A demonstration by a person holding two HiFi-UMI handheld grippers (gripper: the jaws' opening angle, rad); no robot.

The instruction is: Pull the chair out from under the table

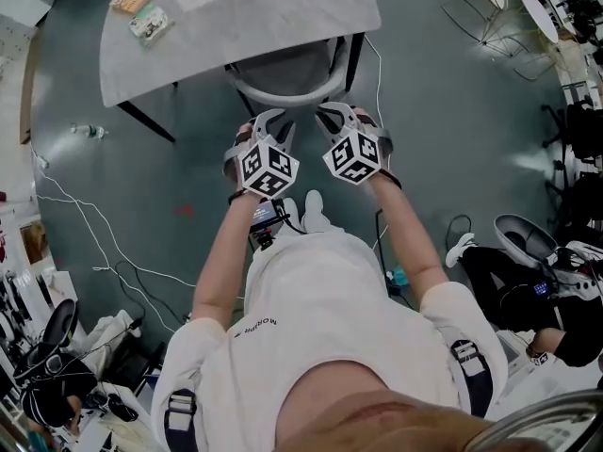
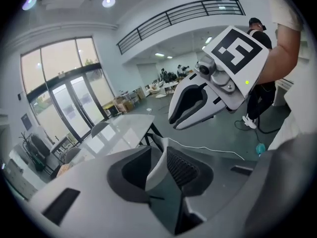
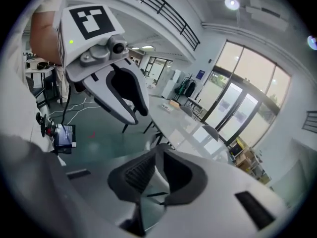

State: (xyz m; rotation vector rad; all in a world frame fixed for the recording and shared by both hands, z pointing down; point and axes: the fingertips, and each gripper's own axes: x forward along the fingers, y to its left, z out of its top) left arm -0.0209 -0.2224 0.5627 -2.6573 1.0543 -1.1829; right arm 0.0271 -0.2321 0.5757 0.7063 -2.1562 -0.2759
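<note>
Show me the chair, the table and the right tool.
chair (image 1: 283, 72), head view, grey surface inside its pale rim.
table (image 1: 264, 17), head view, bare tabletop.
right tool (image 1: 332, 114), head view, between its fingertips.

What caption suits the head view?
Seen from above, a person holds the left gripper and right gripper near the grey chair tucked under the white table.

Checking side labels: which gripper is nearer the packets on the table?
Left. The left gripper sits below-right of the packets; the right gripper is farther right, beyond it.
</note>
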